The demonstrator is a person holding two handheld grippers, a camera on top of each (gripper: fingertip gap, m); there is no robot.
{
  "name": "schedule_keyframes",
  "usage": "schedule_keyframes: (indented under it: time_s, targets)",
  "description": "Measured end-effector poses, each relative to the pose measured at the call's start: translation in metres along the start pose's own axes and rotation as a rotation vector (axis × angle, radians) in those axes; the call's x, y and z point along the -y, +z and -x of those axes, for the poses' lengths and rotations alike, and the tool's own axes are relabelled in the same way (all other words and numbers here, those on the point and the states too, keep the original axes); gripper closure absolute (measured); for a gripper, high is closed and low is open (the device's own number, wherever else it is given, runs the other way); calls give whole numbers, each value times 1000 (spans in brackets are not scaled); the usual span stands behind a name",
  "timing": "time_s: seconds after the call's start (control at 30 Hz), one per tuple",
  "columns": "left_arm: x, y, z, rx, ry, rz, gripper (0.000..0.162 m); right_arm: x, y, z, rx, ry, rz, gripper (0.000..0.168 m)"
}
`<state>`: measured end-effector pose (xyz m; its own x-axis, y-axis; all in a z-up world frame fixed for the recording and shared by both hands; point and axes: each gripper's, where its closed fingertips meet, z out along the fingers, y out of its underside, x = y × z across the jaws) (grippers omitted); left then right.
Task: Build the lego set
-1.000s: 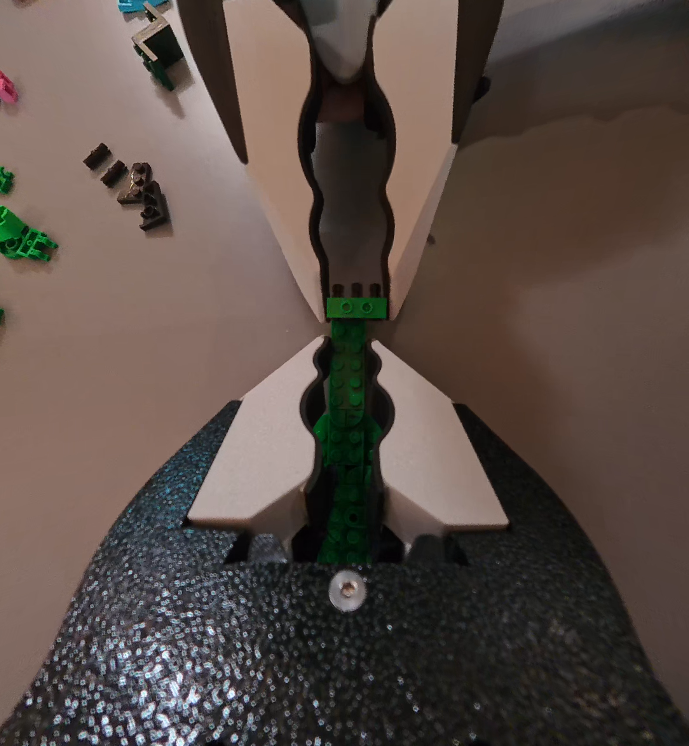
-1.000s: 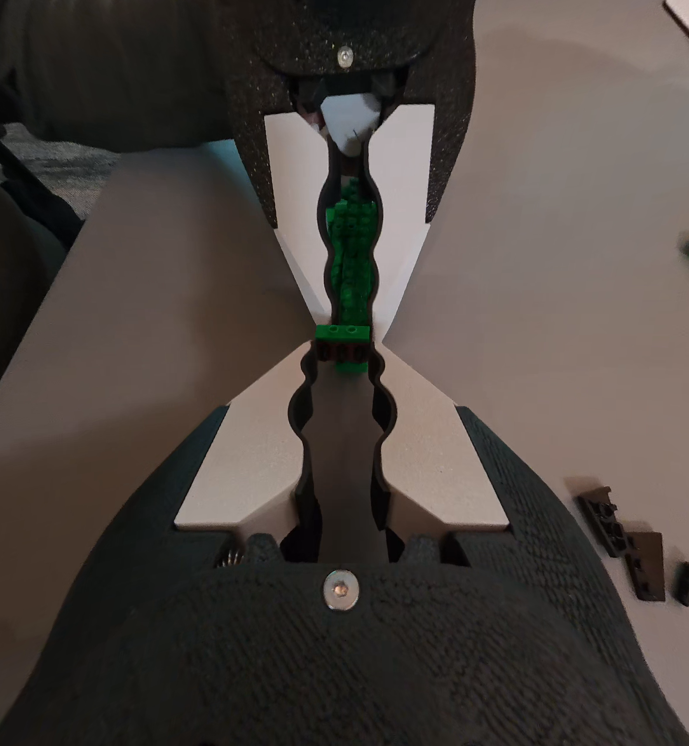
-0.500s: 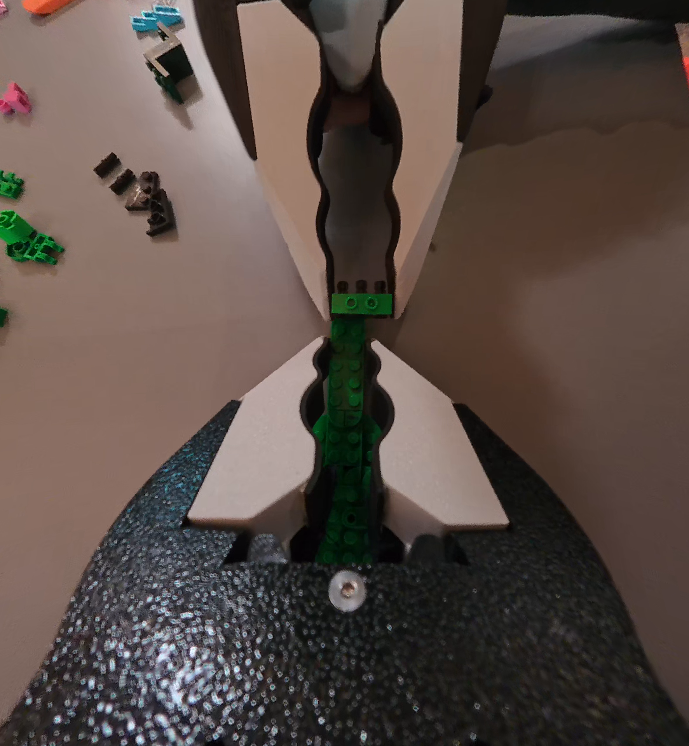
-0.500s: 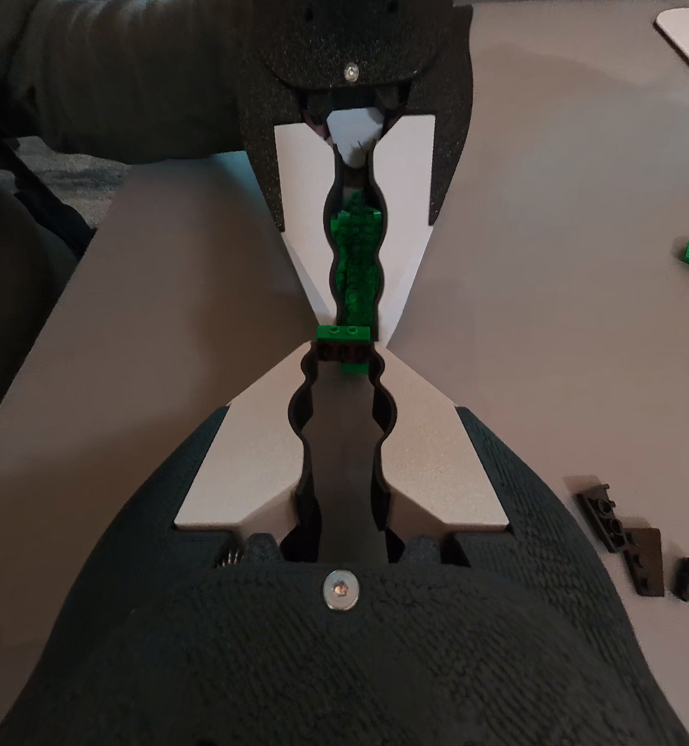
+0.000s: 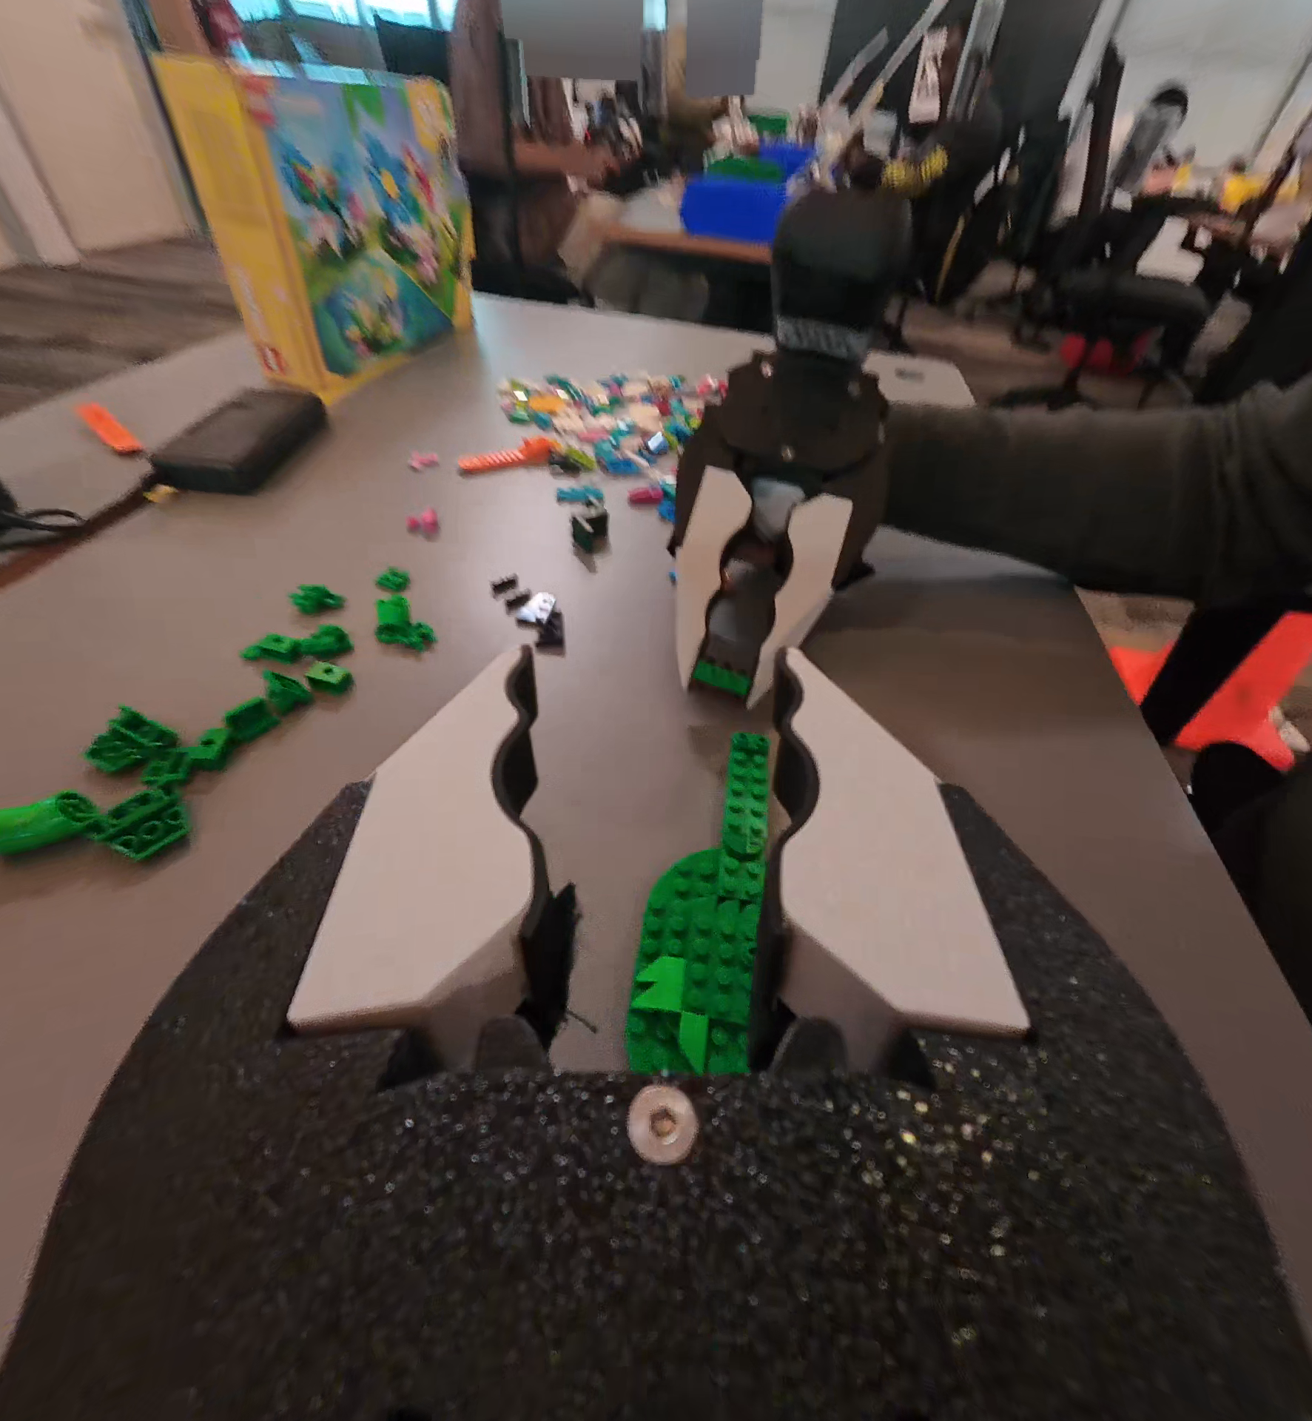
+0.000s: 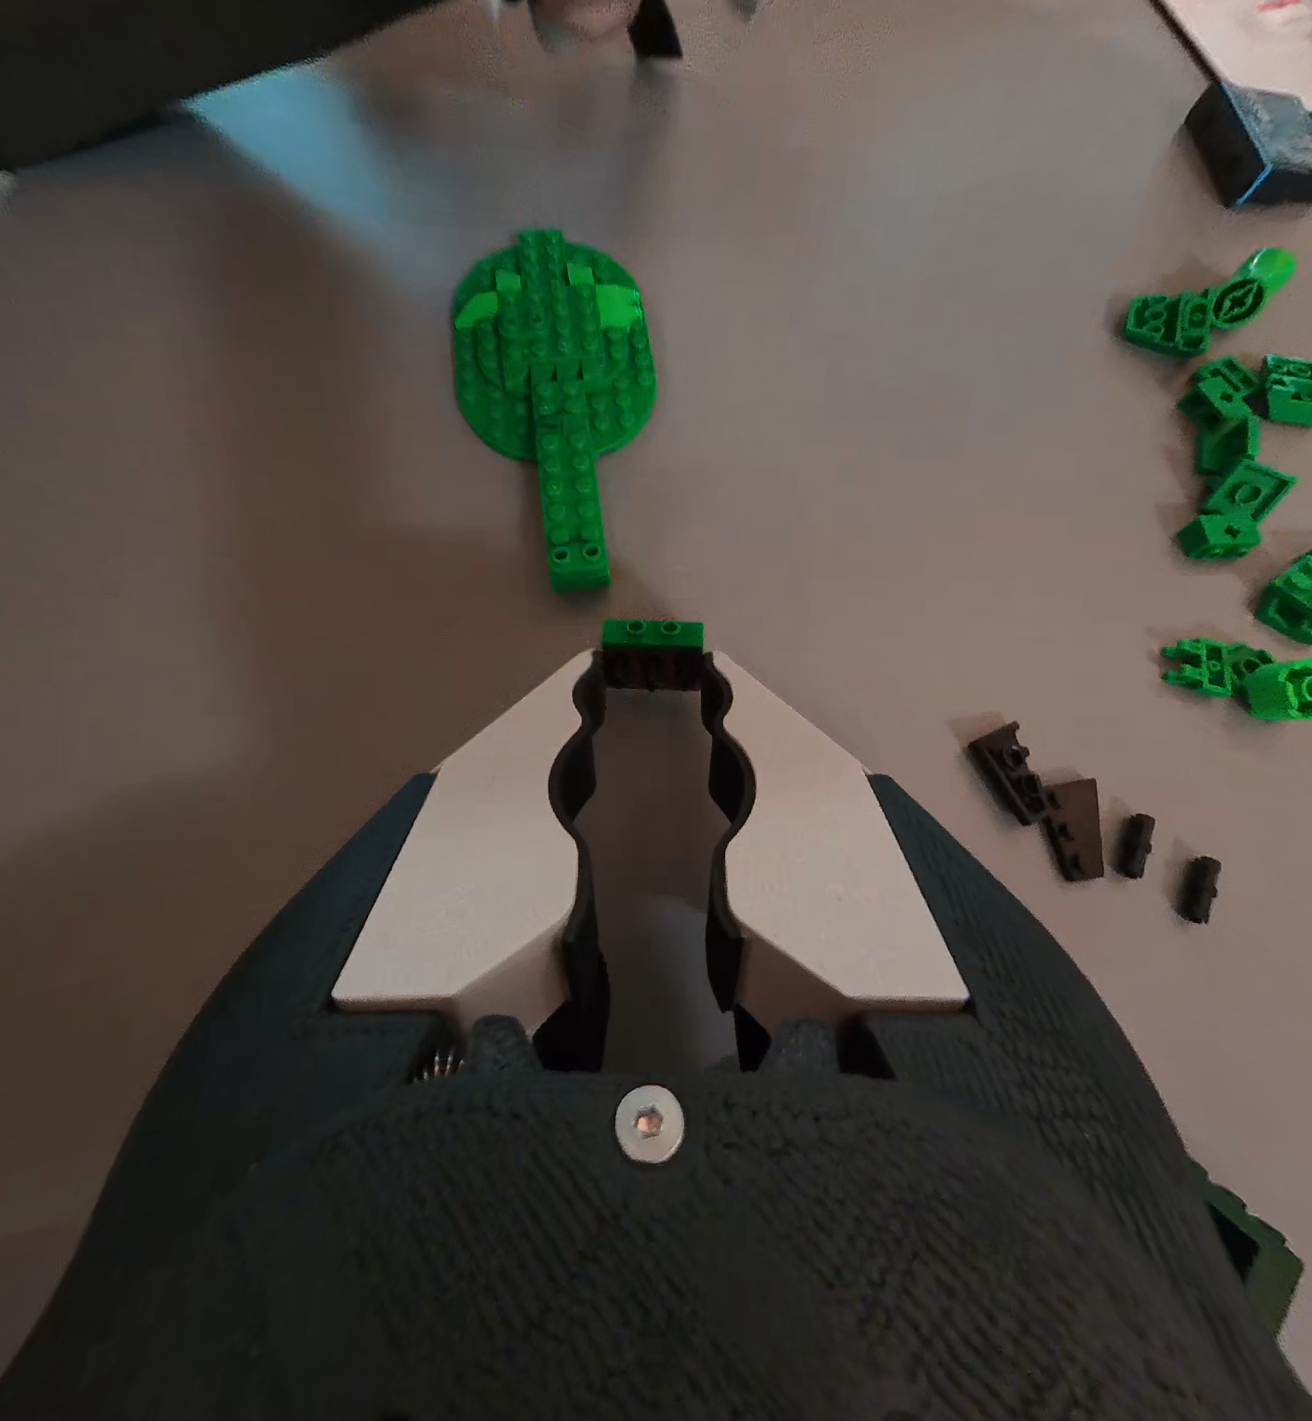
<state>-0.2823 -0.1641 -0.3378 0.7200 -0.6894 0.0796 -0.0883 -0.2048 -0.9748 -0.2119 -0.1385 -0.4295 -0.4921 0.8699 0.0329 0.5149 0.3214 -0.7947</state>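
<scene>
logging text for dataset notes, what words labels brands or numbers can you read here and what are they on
Yellow set box: it carries print and a small logo patch near its lower corner, all blurred; I do not quote writing.
Black case: no lettering visible.
Black box: nothing legible.
Loose green bricks and green build: no text seen.
</scene>
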Motion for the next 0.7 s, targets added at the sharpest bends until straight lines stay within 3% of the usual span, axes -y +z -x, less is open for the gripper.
schedule_keyframes:
  time_s: [0.2, 0.33, 0.43, 0.53, 0.63, 0.7]
  targets:
    - [14, -12, 18, 54, -49, -145, 100, -2, 0, -2, -17, -9, 25, 131]
    - [11, -10, 24, 87, -42, -140, 95, 28, -15, -1, -57, -39, -47, 116]
    - [14, -10, 25, 102, -21, -153, 95, 41, -2, 19, -16, -91, -2, 117]
    - [13, -9, 24, 108, 4, -149, 96, 31, 26, 31, 18, -148, 144, 118]
    - [13, -7, 21, 100, 22, -144, 96, 26, 43, 27, 25, -143, 208, 129]
    - [14, -8, 18, 99, 44, -142, 96, 28, 47, 28, 66, -110, 207, 147]
